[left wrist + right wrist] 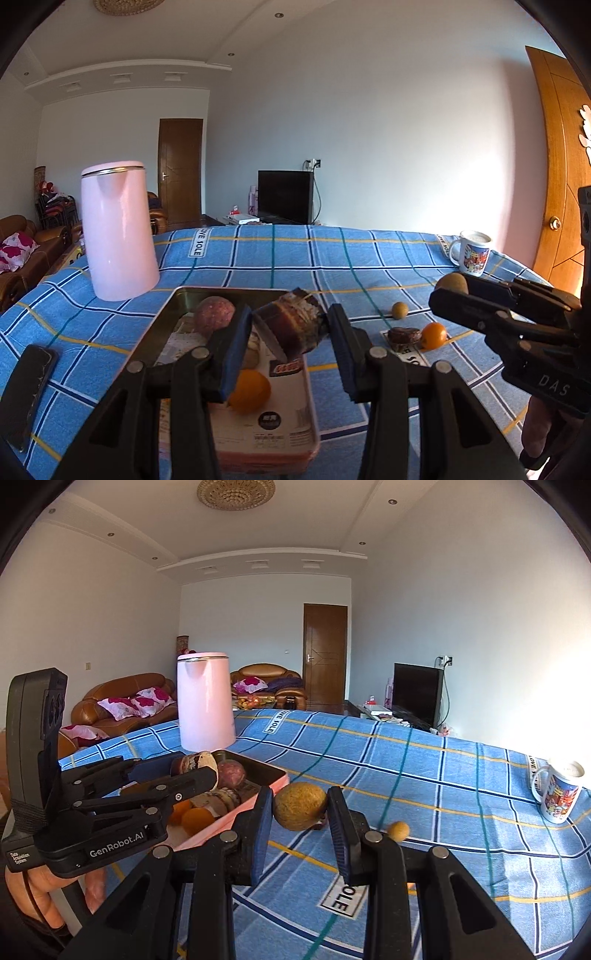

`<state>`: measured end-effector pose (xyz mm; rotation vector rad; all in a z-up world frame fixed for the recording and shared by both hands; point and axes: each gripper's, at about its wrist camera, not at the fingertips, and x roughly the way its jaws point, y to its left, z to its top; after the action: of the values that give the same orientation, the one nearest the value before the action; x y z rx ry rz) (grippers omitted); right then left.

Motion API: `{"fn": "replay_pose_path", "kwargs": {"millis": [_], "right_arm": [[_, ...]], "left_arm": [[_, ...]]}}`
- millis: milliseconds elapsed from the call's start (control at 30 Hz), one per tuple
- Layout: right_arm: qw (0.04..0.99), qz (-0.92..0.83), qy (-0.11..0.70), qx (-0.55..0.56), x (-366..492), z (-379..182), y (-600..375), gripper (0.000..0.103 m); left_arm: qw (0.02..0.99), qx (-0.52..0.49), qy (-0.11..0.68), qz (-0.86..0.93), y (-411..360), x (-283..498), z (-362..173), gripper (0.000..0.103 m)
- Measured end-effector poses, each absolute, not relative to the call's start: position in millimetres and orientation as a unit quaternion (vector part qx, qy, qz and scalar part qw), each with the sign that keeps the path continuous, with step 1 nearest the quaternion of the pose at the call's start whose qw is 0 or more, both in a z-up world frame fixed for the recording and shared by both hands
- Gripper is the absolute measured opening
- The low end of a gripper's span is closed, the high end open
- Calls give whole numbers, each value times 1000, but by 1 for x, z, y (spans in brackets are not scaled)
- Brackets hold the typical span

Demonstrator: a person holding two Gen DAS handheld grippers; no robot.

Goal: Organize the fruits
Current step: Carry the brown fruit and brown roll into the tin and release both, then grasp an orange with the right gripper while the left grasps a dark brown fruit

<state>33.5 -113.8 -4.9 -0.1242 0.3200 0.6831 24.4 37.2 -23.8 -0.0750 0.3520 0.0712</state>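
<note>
My left gripper (290, 326) is shut on a dark brown wrapped roll (295, 325), held tilted above the pink-rimmed metal tray (170, 306). In the tray lie an orange (249, 391), a reddish-purple round fruit (214, 314) and more partly hidden pieces. My right gripper (300, 801) is shut on a brown fuzzy round fruit (300, 806), just right of the tray (280, 775) and above the cloth. On the cloth rest a small tan round fruit (399, 309), a second brown roll (403, 336) and another orange (434, 335).
A tall pink kettle (118, 229) stands behind the tray's left corner. A printed mug (474, 254) sits at the far right of the blue checked tablecloth (295, 254). A dark phone (26, 391) lies near the left edge. A hand (40, 890) holds the left gripper.
</note>
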Motion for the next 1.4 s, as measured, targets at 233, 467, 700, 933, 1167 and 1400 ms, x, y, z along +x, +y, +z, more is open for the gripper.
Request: {"fn": "replay_pose_path", "kwargs": {"millis": [233, 467, 700, 933, 1167, 1400], "right_arm": [[906, 379, 171, -80, 27, -13, -68, 32], [887, 405, 193, -109, 23, -24, -32, 32], [868, 414, 236, -137, 30, -39, -1, 32], [848, 424, 284, -144, 39, -51, 14, 37], [869, 406, 257, -121, 38, -35, -28, 56], [920, 272, 261, -106, 81, -25, -125, 59]], "left_arm": [[975, -64, 195, 80, 82, 14, -33, 45], [968, -77, 219, 92, 102, 11, -42, 45], [963, -76, 242, 89, 106, 14, -54, 45], [961, -74, 245, 101, 107, 13, -55, 46], [969, -64, 221, 88, 90, 10, -37, 61], [975, -32, 214, 41, 45, 25, -21, 65]]}}
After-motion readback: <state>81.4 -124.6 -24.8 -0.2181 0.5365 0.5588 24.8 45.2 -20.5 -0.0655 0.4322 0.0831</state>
